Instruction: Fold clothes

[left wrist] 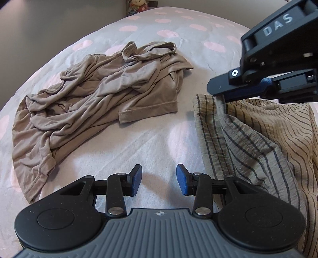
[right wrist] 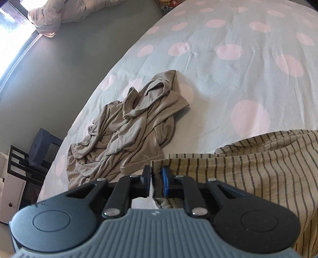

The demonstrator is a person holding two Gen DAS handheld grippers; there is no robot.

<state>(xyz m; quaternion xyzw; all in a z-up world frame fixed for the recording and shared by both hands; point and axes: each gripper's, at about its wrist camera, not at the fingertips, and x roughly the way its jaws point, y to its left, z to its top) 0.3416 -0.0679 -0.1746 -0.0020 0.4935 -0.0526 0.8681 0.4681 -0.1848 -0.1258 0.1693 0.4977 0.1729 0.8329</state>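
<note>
A beige striped garment (left wrist: 258, 139) lies on the bed at the right; it also shows in the right wrist view (right wrist: 248, 174). My right gripper (right wrist: 156, 178) is shut on the garment's near left corner and lifts it slightly; it also shows in the left wrist view (left wrist: 220, 94) at the upper right. My left gripper (left wrist: 159, 179) is open and empty, low over bare bedding just left of the striped garment. A crumpled taupe shirt (left wrist: 95, 103) lies to the left; it also shows in the right wrist view (right wrist: 129, 131).
The bed cover (right wrist: 228, 79) is pale with pink dots. The bed's left edge drops to a grey floor (right wrist: 49, 79). A dark stool and a white cabinet (right wrist: 12, 190) stand at the lower left. A bundled quilt (right wrist: 55, 15) lies far left.
</note>
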